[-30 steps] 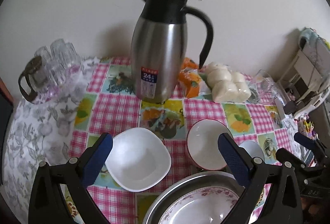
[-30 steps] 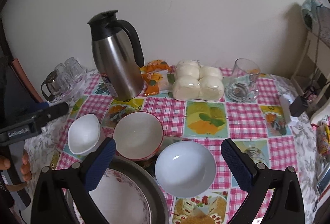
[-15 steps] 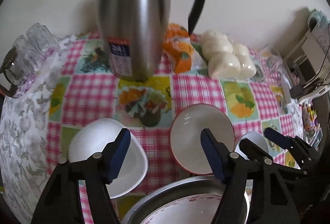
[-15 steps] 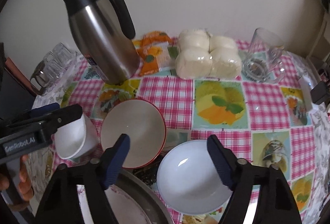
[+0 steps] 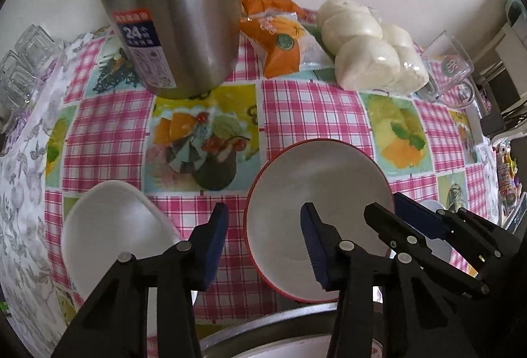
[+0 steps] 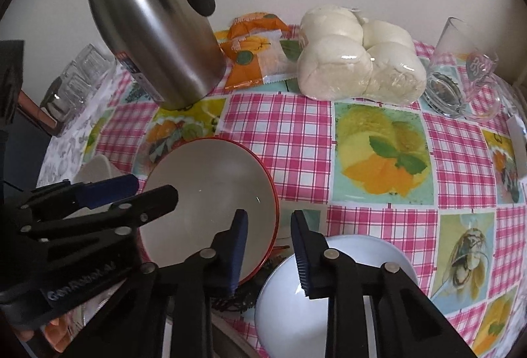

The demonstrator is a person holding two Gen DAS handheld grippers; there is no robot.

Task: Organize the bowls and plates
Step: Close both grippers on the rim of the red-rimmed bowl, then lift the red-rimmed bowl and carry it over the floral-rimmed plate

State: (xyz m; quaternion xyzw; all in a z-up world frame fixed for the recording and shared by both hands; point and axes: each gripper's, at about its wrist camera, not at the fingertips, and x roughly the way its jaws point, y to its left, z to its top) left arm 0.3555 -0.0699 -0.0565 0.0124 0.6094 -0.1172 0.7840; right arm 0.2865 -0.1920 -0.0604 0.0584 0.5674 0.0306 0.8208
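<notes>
A red-rimmed bowl (image 5: 322, 180) (image 6: 204, 180) stands upright on the checked tablecloth. My left gripper (image 5: 263, 242) straddles its left rim, one finger inside and one outside; its jaws are closing, the pads still clear of the rim. My right gripper (image 6: 270, 251) straddles the opposite rim in the same way, its jaws closing with a small gap left. Each gripper shows in the other's view, the right gripper (image 5: 411, 226) and the left gripper (image 6: 131, 193). A white squarish bowl (image 5: 112, 226) lies to the left. To the right sits a pale round bowl (image 6: 346, 259).
A steel jug (image 5: 171, 12) (image 6: 154, 28) stands close behind the bowls. Beside it lie an orange packet (image 5: 280, 38), a bag of buns (image 6: 355, 61) and a glass mug (image 6: 461, 78). Small glasses (image 5: 23, 61) stand far left. A metal basin (image 5: 263, 328) holding a plate sits nearest.
Both grippers have come down and forward onto the red-rimmed bowl. Their jaws have narrowed from wide open to a close straddle of its rim. The bowls have not moved.
</notes>
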